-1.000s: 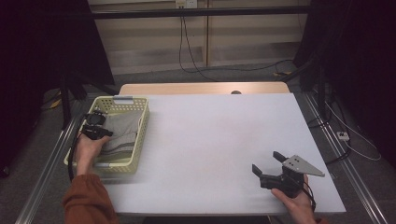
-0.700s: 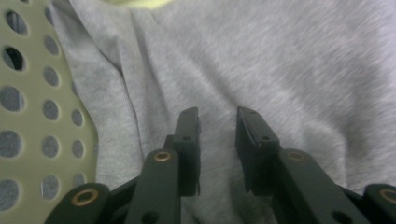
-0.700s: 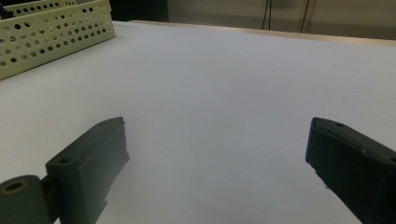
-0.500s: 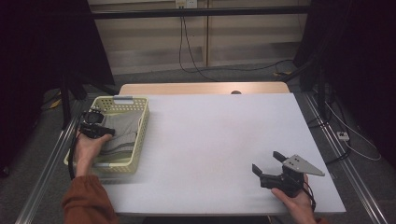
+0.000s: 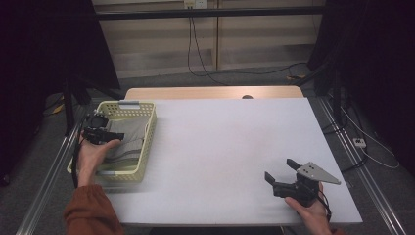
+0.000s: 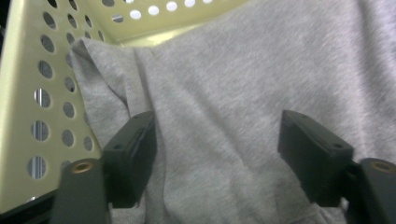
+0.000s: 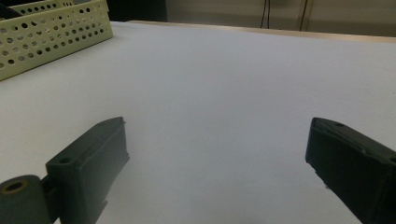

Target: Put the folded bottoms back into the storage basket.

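Note:
A grey cloth [image 5: 131, 138] lies crumpled in a pale yellow perforated basket [image 5: 148, 139] at the table's left edge. My left gripper [image 5: 115, 135] reaches into the basket just over the cloth. Its jaws have just been opening. In the left gripper view the left gripper [image 6: 217, 140] stands wide, the cloth [image 6: 243, 70] lying loose under and between the pads, with neither pad pressing on it. My right gripper [image 5: 280, 169] rests low near the front right of the table, open, and the right gripper view shows nothing between the right gripper's [image 7: 217, 140] jaws.
The white table [image 5: 225, 132] stretches bare between basket and right hand. In the right gripper view the basket [image 7: 51, 32] sits at the far left. The basket wall [image 6: 28, 93] stands close to the left jaw. Cables and dark stands lie on the floor around.
The left hand has shifted slightly over the basket and its jaws have spread apart off the cloth. The right gripper has stayed where it was.

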`<state>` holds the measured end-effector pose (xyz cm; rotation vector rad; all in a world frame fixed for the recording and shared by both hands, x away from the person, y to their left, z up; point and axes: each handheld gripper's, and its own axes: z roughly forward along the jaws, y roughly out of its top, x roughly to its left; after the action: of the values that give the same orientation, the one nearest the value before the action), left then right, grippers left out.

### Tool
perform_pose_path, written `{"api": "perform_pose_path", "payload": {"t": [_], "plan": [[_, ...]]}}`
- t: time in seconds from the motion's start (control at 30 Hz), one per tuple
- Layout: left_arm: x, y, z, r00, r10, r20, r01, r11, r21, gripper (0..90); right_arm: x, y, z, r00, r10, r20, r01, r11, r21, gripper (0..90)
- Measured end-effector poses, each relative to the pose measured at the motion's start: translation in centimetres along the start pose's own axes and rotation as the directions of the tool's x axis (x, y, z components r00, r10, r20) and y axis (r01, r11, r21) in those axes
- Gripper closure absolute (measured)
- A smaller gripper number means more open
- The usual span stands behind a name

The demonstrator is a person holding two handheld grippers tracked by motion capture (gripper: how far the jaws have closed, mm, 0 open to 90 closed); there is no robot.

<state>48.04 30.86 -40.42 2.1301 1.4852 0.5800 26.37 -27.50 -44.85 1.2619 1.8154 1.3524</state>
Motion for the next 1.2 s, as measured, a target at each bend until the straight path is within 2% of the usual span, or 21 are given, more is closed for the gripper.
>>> {"api": "perform_pose_path", "payload": {"t": [0.23,0.37,0.47,0.53,0.63,0.7,0.8,0.83,0.87,0.9,0.97,1.0,1.1,1.2], "plan": [[0.2,0.2,-0.8,0.9997,-0.021,-0.014,0.020,0.9977,-0.065,10.1,0.0,0.0,-0.1,1.0000,-0.003,0.005,0.003,1.0000,-0.001,5.4],[0.7,-0.1,-1.9,0.9988,-0.042,0.025,0.045,0.9871,-0.153,8.1,0.1,0.1,0.0,1.0000,-0.006,0.006,0.006,1.0000,0.000,5.3],[0.9,-0.3,-2.5,0.9990,-0.039,0.022,0.043,0.9805,-0.192,6.3,0.2,0.1,0.0,0.9999,-0.010,0.007,0.010,0.9999,-0.001,5.4],[1.0,-0.4,-2.7,0.9980,-0.048,0.040,0.056,0.9735,-0.222,6.3,0.3,0.1,0.0,0.9999,-0.008,0.007,0.008,1.0000,-0.002,5.3],[0.9,-0.4,-2.9,0.9979,-0.041,0.050,0.052,0.9722,-0.228,6.3,0.2,0.1,-0.1,0.9999,-0.010,0.006,0.010,0.9999,-0.004,5.4],[0.6,-0.4,-3.1,0.9988,-0.020,0.045,0.030,0.9709,-0.237,6.6,0.1,0.1,-0.1,1.0000,-0.006,0.007,0.006,1.0000,-0.002,5.4],[0.4,-0.1,-3.5,0.9974,-0.003,0.071,0.019,0.9727,-0.231,6.3,0.1,0.1,-0.1,0.9999,-0.006,0.009,0.006,1.0000,-0.001,5.4],[0.4,-0.1,-3.8,0.9974,0.001,0.072,0.017,0.9705,-0.240,6.3,0.1,0.1,-0.1,0.9999,-0.004,0.011,0.004,1.0000,0.001,5.4],[0.3,-0.1,-3.9,0.9972,0.000,0.075,0.020,0.9640,-0.265,6.2,0.1,0.1,0.0,0.9999,0.001,0.013,-0.001,1.0000,0.001,5.4],[0.2,-0.1,-4.1,0.9970,0.007,0.077,0.015,0.9607,-0.277,6.2,0.1,0.1,0.0,0.9999,-0.003,0.014,0.003,1.0000,0.002,5.4],[0.0,-0.1,-4.3,0.9977,0.021,0.064,-0.002,0.9570,-0.290,6.4,0.2,0.1,0.0,0.9999,-0.002,0.015,0.002,1.0000,-0.001,5.4],[0.0,-0.1,-4.2,0.9977,0.025,0.064,-0.005,0.9527,-0.304,5.4,0.3,0.1,0.0,0.9999,-0.004,0.016,0.004,1.0000,-0.001,5.4],[-0.4,-0.2,-4.4,0.9955,0.083,0.046,-0.063,0.9364,-0.345,5.7,0.3,0.2,0.0,0.9999,-0.006,0.016,0.006,1.0000,-0.002,5.4],[-0.5,-0.4,-4.8,0.9920,0.066,0.108,-0.022,0.9312,-0.364,5.6,0.3,0.2,0.0,0.9999,-0.005,0.014,0.005,1.0000,-0.002,5.4]]}}
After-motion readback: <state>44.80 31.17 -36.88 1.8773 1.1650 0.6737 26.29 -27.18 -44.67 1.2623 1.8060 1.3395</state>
